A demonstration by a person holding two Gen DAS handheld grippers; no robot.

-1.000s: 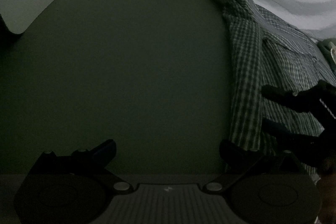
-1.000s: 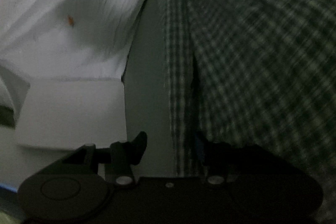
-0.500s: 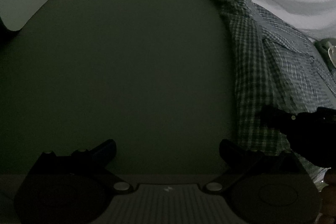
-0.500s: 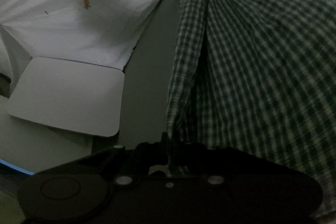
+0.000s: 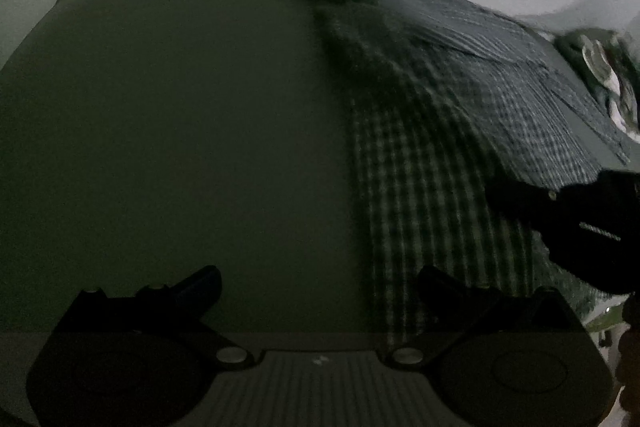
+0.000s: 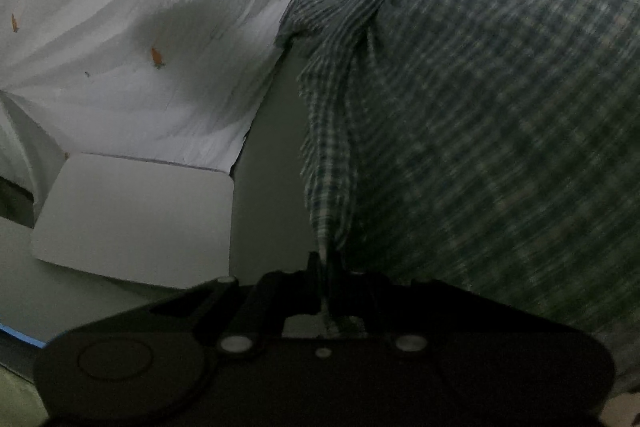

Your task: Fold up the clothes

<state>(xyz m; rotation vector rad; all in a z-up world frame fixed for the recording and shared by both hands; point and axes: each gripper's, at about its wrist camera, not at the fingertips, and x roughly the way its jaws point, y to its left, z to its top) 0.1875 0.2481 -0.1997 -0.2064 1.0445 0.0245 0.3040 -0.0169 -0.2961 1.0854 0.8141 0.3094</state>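
A dark green-and-white checked shirt (image 5: 432, 155) lies on a dull green surface (image 5: 180, 131), filling the right half of the left wrist view. My left gripper (image 5: 320, 281) hovers open over the bare surface, its right finger by the shirt's left edge. My right gripper (image 6: 326, 259) is shut on the checked shirt (image 6: 500, 115), pinching its long folded edge, which hangs taut up from the jaws. The right gripper (image 5: 516, 195) also shows as a dark shape over the shirt in the left wrist view.
A white sheet with small orange carrot prints (image 6: 132, 27) covers the far side. A flat white board (image 6: 136, 219) lies left of the shirt. Another crumpled dark garment (image 5: 604, 75) sits at the far right edge.
My right gripper went from open beside the shirt's edge to shut on it, then lifted the edge. The left wrist view slid sideways; the shirt now reaches closer to its right finger.
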